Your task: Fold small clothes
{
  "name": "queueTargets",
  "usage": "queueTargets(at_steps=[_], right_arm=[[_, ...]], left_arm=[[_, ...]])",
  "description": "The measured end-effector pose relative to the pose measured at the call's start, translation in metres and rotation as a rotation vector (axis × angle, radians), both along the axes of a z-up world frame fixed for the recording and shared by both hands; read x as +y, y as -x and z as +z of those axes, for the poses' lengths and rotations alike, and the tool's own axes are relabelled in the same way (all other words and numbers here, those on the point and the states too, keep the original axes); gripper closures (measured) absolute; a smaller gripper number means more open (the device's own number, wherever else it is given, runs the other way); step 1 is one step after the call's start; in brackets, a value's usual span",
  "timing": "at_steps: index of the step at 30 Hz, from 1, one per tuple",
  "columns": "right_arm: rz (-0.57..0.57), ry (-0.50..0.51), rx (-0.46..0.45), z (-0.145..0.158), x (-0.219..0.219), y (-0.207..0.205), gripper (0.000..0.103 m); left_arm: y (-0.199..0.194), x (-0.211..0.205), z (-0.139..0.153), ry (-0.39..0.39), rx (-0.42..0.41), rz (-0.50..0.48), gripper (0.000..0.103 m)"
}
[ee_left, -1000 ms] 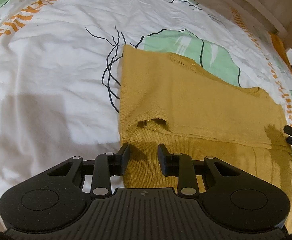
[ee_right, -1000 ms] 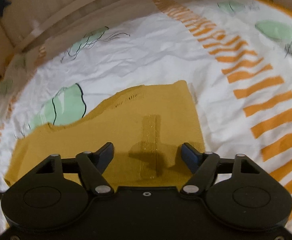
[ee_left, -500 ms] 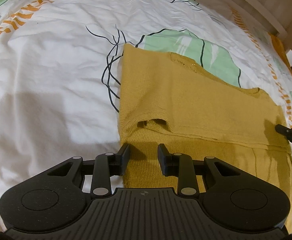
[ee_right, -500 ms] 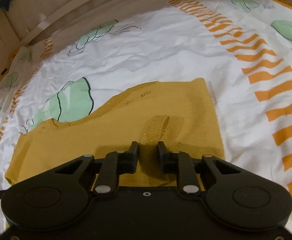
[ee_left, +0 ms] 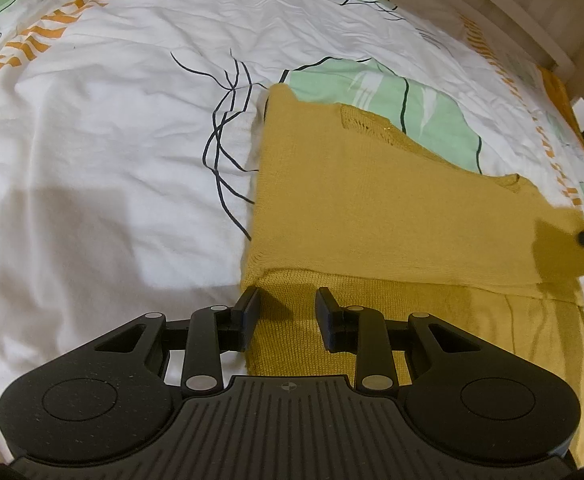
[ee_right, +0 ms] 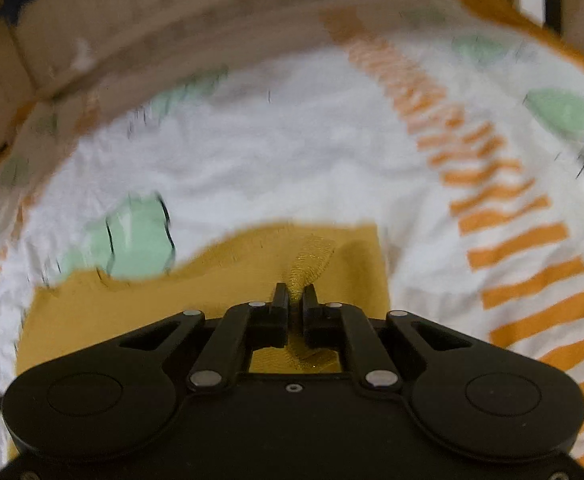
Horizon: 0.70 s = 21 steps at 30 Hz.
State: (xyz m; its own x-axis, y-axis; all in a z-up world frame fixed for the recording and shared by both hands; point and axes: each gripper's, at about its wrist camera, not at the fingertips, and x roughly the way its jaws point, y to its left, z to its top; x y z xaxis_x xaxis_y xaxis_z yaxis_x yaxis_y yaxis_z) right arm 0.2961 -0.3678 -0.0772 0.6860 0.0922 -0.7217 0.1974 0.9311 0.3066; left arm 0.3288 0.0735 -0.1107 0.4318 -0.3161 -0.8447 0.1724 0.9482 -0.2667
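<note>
The left gripper sits part-open, jaws straddling the near left corner of the mustard knit garment, which lies partly folded on the leaf-print bedsheet; whether its pads press the cloth I cannot tell. The right gripper has clamped onto a pinch of the garment's right edge. The fold is starting, and the next move likely calls for carrying both ends over together.

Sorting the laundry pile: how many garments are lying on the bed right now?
1: a mustard-yellow knitted garment spread on the white leaf-print bedsheet, one end pinched in the right hand-held gripper. More may lie outside the views.
</note>
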Motion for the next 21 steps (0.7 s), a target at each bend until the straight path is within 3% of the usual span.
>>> queueTargets(at_steps=[6, 13, 18, 21], right_arm=[[-0.034, -0.012, 0.030, -0.030, -0.007, 0.004, 0.069], [-0.052, 0.032, 0.030, -0.029, -0.008, 0.015, 0.061], [-0.042, 0.068, 0.026, -0.029, -0.004, 0.016, 0.058], [-0.075, 0.054, 0.022, -0.027, -0.008, 0.021, 0.050]], left_arm=[[0.000, 0.001, -0.001, 0.010, 0.003, 0.008, 0.073], [0.002, 0.001, -0.001, 0.017, -0.003, 0.009, 0.072], [0.006, -0.006, -0.001, 0.010, -0.023, -0.036, 0.057], [0.009, -0.012, -0.001, -0.022, -0.047, -0.048, 0.056]])
